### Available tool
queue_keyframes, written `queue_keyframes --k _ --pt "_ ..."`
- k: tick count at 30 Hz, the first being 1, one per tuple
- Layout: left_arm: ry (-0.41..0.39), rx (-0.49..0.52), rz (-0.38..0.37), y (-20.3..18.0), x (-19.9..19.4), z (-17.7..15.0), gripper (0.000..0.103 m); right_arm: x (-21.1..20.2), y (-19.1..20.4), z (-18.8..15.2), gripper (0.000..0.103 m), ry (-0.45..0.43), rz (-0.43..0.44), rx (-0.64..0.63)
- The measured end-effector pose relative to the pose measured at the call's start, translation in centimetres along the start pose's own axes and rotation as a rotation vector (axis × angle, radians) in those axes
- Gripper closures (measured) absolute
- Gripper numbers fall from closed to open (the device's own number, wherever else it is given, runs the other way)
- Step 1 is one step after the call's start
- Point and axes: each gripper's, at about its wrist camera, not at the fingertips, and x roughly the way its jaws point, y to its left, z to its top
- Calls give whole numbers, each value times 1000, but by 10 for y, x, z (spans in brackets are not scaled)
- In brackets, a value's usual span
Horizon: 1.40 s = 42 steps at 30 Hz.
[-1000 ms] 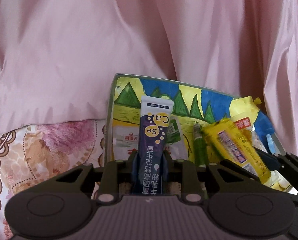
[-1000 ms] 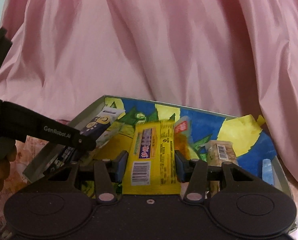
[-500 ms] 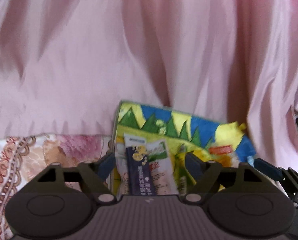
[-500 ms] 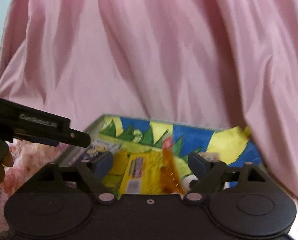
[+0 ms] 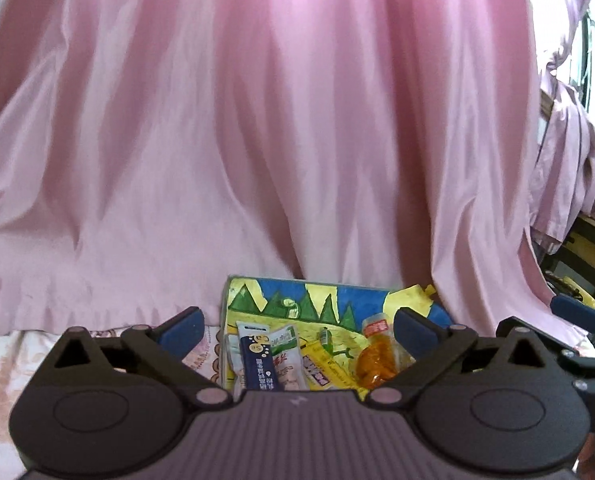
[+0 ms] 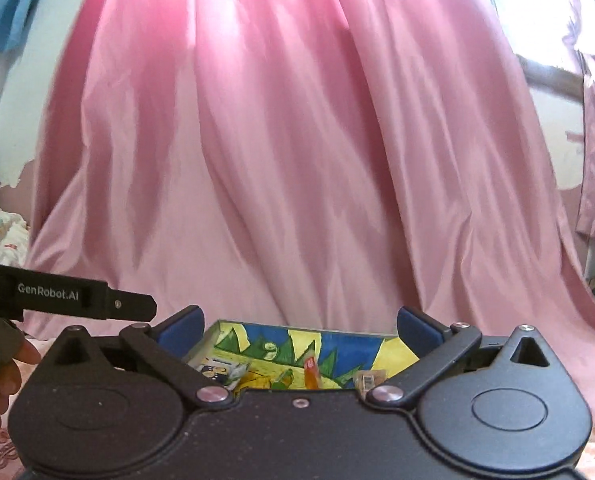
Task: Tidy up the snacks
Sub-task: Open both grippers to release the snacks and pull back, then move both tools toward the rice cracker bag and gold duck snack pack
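- Snacks, assorted packets, lying loose in painted cardboard box [image 5: 337, 300] decorated with green triangular trees, blue sky and yellow ground; box set on floral pink-and-cream cloth [image 5: 1, 360], against hanging pink satin curtain [image 5: 257, 140].
- Left wrist view: left gripper [image 5: 297, 326], black with blue pads, jaws opening and spread wide; nothing between them, no pad pressing on any packet.
- Same view, contents from left to right: tall dark blue sachet with yellow dots [image 5: 259, 364], leaning upright near left wall of box; white-and-green flat packet [image 5: 285, 340] just behind and touching it; small green sachet [image 5: 324, 338] near the middle; long yellow wrapper with barcode [image 5: 321, 368] lying slantwise; clear pouch of orange pieces with red label [image 5: 375, 356] towards the right.
- Same view, far right edge: part of right gripper [image 5: 577, 312], blue pad and black linkage only.
- Right wrist view: right gripper [image 6: 299, 330], black with blue pads, jaws opening and spread wide, nothing between them.
- Same view: box interior largely hidden by gripper body; dark blue sachet, orange pouch and small clear-wrapped bar [image 6: 371, 380] partly showing.
- Same view, left edge: black bar of left gripper lettered "GenRobot.AI", with person's fingers [image 6: 5, 372] on its handle.
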Motion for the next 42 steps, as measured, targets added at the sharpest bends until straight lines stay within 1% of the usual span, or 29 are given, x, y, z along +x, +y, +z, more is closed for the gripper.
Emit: queue_keyframes --k 2,6,8,14,20,24,28,30,35,42 --pt "-13 12 8 -3 -15 -1 0 -15 2 3 1 -4 -7 -7" --pt "-62 7 34 -5 -51 -7 0 -46 0 4 1 -17 -9 21" --pt "-70 6 41 -6 -67 -14 0 -64 -2 2 1 -28 -16 29" --pt "-31 41 31 -14 -110 -37 0 -119 -2 -14 1 -29 -41 24" --pt "-8 100 15 -27 -143 -69 0 -169 3 -32 1 10 -47 39" --pt "-1 137 -3 -31 -164 -92 0 -193 6 -43 1 57 -59 49" --pt "40 148 -3 -32 -174 -110 0 -212 8 -58 1 108 -71 82" --pt "62 160 -3 -32 -176 -119 0 -219 11 -68 1 147 -79 87" --pt "110 175 9 -29 -182 -139 0 -227 18 -88 1 253 -79 91" --pt "174 156 27 -22 -187 -161 0 -228 21 -105 1 376 -71 102"
